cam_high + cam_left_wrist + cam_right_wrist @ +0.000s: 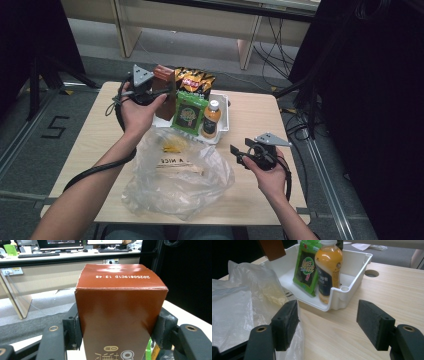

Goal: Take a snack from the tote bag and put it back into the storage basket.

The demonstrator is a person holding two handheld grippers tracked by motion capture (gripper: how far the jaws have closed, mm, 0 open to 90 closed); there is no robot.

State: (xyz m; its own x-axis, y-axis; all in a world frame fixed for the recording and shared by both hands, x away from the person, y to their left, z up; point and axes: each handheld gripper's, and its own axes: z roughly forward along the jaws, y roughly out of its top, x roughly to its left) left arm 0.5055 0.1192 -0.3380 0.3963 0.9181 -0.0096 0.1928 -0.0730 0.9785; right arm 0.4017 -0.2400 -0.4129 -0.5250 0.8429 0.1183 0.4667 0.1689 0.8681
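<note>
Lighting, as I see it: soft overhead room light, table (260,120) evenly lit, surroundings dark. Glare on the brown box (120,302) top and the bottle (329,262). Shadows faint. High view slightly soft; near jaws blurred in both gripper views.

brown box (120,315): bottom cut off | plastic bag (175,175): contents unclear

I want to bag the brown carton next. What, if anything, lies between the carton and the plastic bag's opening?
Nothing visible blocks it. The left tool holds the brown carton above the white tray's left end, and the clear plastic bag lies just in front of the tray; its opening isn't clearly discernible.
</note>
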